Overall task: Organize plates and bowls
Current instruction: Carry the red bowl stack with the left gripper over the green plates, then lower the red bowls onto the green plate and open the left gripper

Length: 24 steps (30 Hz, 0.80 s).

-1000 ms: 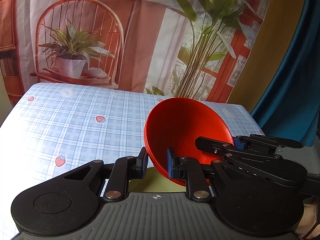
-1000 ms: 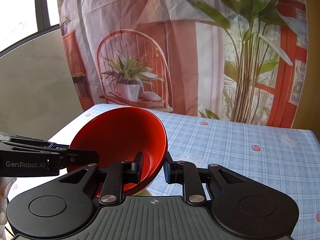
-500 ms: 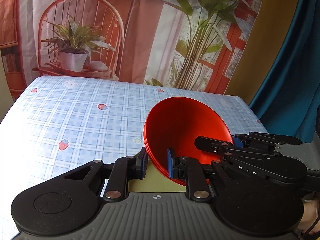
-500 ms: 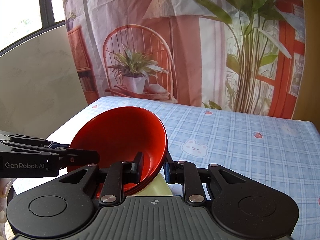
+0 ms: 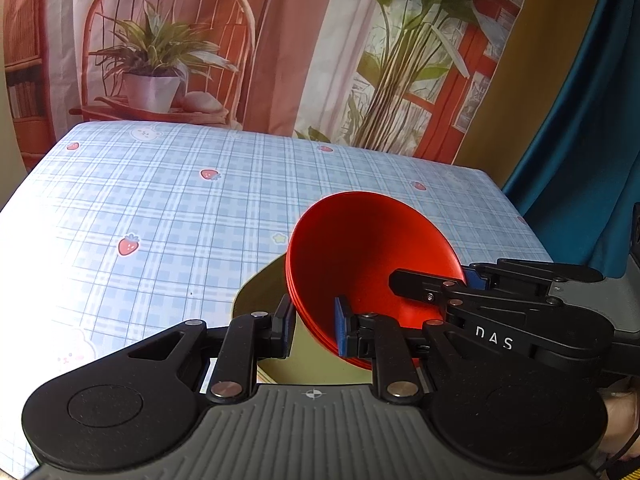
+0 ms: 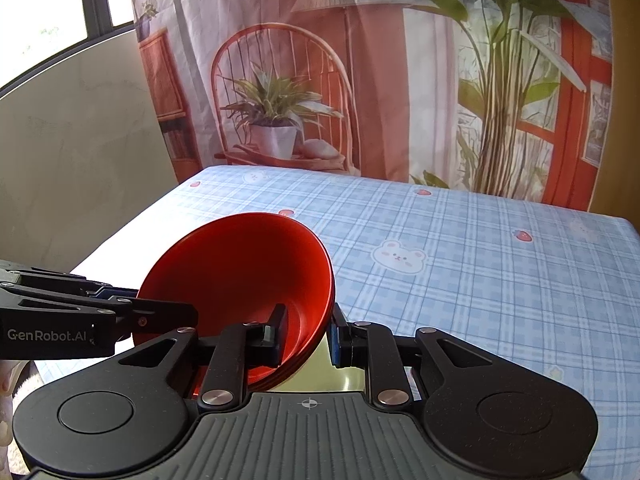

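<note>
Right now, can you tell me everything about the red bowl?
The red bowl looks like smooth matte plastic, round and deep. Lines along its rim hint at a few bowls nested together, though the count is unclear. It is tilted, held up over a yellow-green plate and the checked tablecloth. The left gripper pinches one side of the rim, the right gripper the opposite side, each with one jaw inside and one outside.

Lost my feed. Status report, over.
Left gripper and right gripper both clamp red bowl stack rim. Yellow-green dish beneath. Nothing blocking.
</note>
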Motion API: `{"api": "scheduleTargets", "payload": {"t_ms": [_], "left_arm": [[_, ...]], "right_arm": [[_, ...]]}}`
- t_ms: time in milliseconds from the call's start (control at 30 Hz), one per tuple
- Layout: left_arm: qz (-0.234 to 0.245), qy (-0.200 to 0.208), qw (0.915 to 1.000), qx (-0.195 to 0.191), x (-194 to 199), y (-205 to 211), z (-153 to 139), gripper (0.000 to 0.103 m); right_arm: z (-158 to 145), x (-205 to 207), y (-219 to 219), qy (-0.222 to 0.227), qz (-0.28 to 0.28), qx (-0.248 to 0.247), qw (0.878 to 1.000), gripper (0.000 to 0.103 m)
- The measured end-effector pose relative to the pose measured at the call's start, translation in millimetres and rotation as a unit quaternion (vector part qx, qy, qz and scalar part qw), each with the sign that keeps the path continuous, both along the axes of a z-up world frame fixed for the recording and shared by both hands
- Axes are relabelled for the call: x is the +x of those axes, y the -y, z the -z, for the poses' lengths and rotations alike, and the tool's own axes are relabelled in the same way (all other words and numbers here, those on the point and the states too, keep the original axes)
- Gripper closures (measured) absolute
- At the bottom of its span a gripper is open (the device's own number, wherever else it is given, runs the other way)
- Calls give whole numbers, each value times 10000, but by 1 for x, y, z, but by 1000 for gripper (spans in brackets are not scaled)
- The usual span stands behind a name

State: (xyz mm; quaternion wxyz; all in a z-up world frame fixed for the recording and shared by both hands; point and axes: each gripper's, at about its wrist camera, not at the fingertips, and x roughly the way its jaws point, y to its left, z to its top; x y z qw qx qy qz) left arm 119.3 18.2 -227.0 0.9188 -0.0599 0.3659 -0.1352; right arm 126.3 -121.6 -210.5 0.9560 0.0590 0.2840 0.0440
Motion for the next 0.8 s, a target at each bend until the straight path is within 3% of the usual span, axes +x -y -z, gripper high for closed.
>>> {"api": "scheduleTargets", "payload": {"t_ms": [800], "left_arm": [[15, -318, 9993, 188, -4, 0, 31, 82]], "right_arm": [[40, -1, -9, -526, 15, 26, 9986, 84]]}}
